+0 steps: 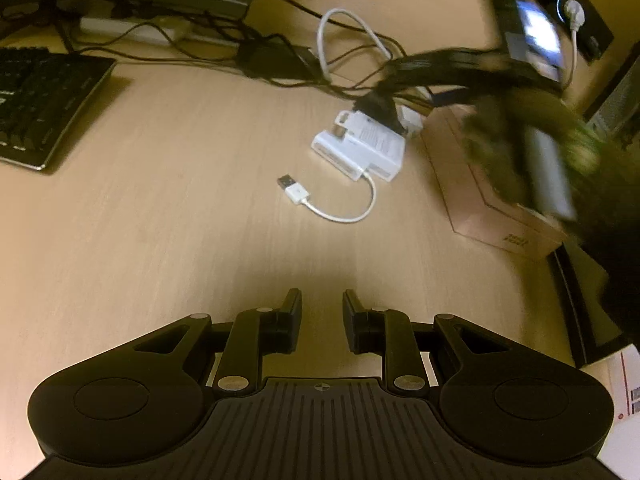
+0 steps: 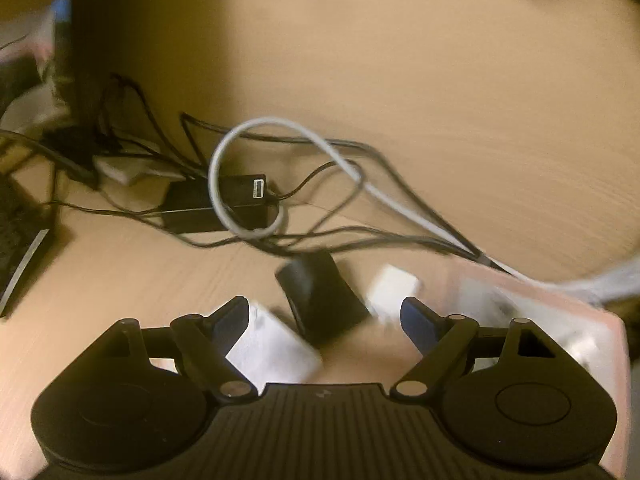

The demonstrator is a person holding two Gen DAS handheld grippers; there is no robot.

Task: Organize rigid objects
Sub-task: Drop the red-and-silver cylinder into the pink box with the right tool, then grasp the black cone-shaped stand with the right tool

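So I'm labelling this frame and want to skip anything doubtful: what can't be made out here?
- Right tool, left wrist view: motion blur smears it; its grip state is unreadable.
- Black object between the right tool's open fingers, right wrist view: blurred, identity unclear.
- Print on the white adapter, left wrist view: too small.
- Pink box, left wrist view: partly hidden by the blurred hand.

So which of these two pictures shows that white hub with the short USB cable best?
The left wrist view. There the white hub lies sharp and whole on the desk, its USB plug clear. In the right wrist view only blurred white blocks show near the claw, so I cannot tell which is the hub.
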